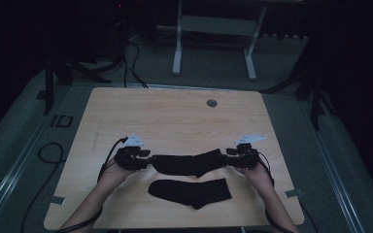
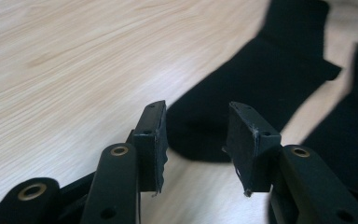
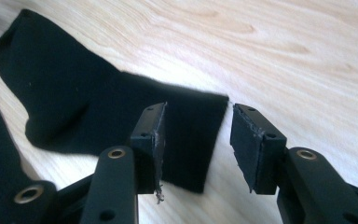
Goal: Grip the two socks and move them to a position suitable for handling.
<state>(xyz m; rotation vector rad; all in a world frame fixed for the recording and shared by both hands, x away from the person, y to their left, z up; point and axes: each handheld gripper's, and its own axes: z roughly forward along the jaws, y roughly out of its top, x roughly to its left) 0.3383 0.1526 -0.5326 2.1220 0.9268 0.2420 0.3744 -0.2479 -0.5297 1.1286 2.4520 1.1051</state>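
The left gripper (image 2: 196, 140) had its two black jaws spread apart, with bare gap between the pads and nothing pinched. Just beyond the jaw tips lay the rounded toe end of a flat black fabric sock (image 2: 261, 88), close to the pads but apart from them. In the high view this left gripper (image 1: 144, 159) sat at the left end of that same sock (image 1: 190, 163), held by the person's left hand (image 1: 114, 174).

The right gripper (image 3: 196, 140) likewise stood open, its jaws parted and holding nothing. The straight cuff edge of the black sock (image 3: 121, 112) lay partly behind the left-hand jaw in that view and reached into the gap, resting on the table; whether the pad touched the fabric could not be told. From above, the right gripper (image 1: 230, 158) met the sock's right end, with the right hand (image 1: 258, 174) behind it.

The sock stretched across between the two grippers on the light wooden tabletop (image 1: 175, 116). A second black sock (image 1: 190, 191) lay flat just nearer the person, close to the first but separate from it. A small round grey grommet (image 1: 211, 103) sat near the table's far edge. Beyond the table, white metal frame legs (image 1: 177, 48) stood on the grey floor, and black cables (image 1: 48, 153) trailed at the left.
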